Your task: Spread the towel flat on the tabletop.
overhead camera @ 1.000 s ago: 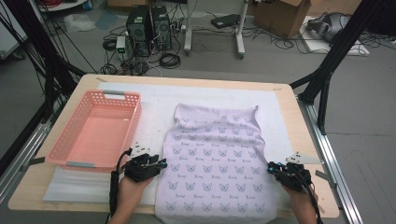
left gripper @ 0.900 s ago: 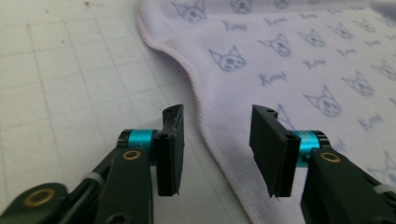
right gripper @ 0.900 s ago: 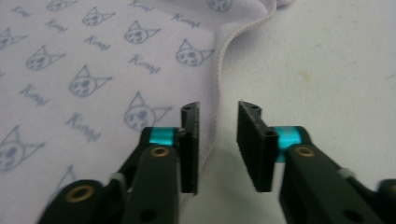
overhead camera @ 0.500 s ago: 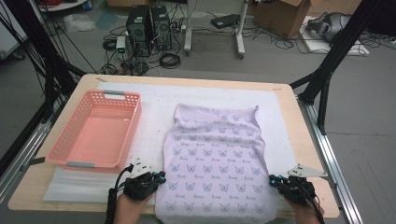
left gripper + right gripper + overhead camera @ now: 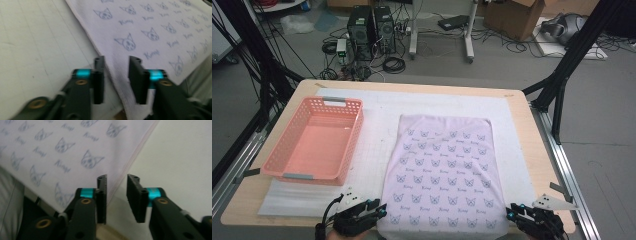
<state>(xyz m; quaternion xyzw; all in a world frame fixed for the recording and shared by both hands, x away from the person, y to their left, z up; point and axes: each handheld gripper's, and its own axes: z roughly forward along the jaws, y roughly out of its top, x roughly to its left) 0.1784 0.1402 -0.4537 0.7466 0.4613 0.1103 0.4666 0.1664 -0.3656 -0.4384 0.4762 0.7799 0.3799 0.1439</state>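
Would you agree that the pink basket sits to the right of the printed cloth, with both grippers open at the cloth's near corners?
Not quite: the basket sits to the left of the cloth, as the high view shows. The rest holds: the left gripper and right gripper are open at its near corners, jaws having just been opening, pressing on nothing.

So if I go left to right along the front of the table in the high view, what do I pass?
Left gripper → cat-print cloth → right gripper.
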